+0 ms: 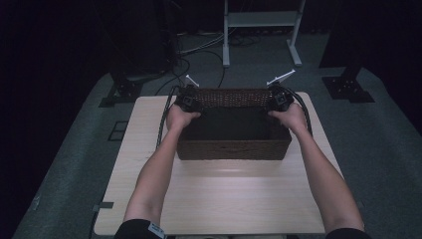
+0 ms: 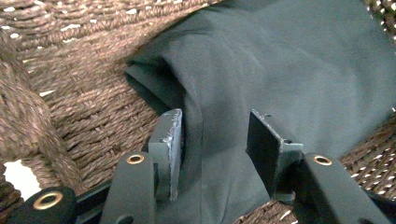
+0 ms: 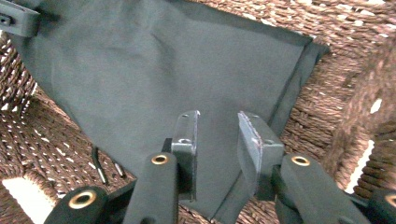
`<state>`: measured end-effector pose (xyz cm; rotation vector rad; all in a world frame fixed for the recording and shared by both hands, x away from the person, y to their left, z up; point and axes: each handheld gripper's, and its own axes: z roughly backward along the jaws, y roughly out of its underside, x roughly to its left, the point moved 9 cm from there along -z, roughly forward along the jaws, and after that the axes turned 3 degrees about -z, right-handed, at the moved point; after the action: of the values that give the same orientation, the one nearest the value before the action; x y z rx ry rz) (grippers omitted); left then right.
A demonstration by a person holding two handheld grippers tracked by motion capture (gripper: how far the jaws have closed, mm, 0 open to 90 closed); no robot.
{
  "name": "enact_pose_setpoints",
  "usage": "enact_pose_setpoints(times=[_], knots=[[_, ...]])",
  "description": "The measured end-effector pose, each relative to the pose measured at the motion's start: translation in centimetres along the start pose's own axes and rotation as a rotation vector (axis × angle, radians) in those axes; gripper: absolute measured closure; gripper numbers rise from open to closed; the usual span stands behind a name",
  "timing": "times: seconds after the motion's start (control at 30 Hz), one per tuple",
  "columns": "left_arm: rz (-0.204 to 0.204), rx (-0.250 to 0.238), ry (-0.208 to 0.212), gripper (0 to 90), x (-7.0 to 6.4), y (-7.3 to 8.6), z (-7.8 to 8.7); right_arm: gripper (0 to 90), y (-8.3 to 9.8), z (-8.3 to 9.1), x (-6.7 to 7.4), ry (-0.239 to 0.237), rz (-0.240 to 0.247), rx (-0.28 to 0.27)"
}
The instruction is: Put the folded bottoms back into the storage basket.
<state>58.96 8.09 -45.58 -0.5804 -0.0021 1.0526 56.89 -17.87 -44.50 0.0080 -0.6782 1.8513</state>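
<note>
In basket (image 1: 234, 149), dark cloth (image 1: 231, 123) lies flat, long axis left-right; both tongs (image 2: 215, 140) (image 3: 217, 140) parted, gripping nothing.

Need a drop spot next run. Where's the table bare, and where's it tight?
Bare: the wide strip of table between the basket and the near edge, crossed by both forearms; narrower strips left and right of the basket. Crowded: inside the basket, where the dark cloth covers the bottom and both tongs reach in at the far corners.
</note>
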Motion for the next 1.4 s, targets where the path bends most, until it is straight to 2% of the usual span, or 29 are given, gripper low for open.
enact_pose_setpoints(times=[0.43,0.73,0.77,0.97,1.27,1.33,1.4], knots=[[0.01,-0.031,0.0,53.1,0.3,0.0,1.3,66.8,0.1,0.7,0.2,-0.013,0.002,-0.018],[0.002,-0.056,0.024,50.9,-0.5,0.5,2.0,65.9,0.5,1.4,0.8,-0.035,0.014,-0.038],[-0.016,-0.059,0.024,50.7,-0.8,0.5,2.3,65.9,0.6,1.6,0.9,-0.038,0.02,-0.043],[-0.046,-0.065,0.031,50.4,-1.7,0.6,2.9,65.2,1.0,1.9,1.3,-0.052,0.027,-0.054],[-0.044,-0.102,0.053,49.5,-2.5,1.0,3.2,65.1,1.6,2.5,1.6,-0.061,0.035,-0.066],[-0.057,-0.098,0.056,49.1,-2.6,1.2,3.3,64.9,1.7,2.7,1.7,-0.063,0.032,-0.067],[-0.052,-0.093,0.062,48.3,-2.8,1.3,3.2,63.6,1.8,2.8,1.8,-0.066,0.033,-0.069]])
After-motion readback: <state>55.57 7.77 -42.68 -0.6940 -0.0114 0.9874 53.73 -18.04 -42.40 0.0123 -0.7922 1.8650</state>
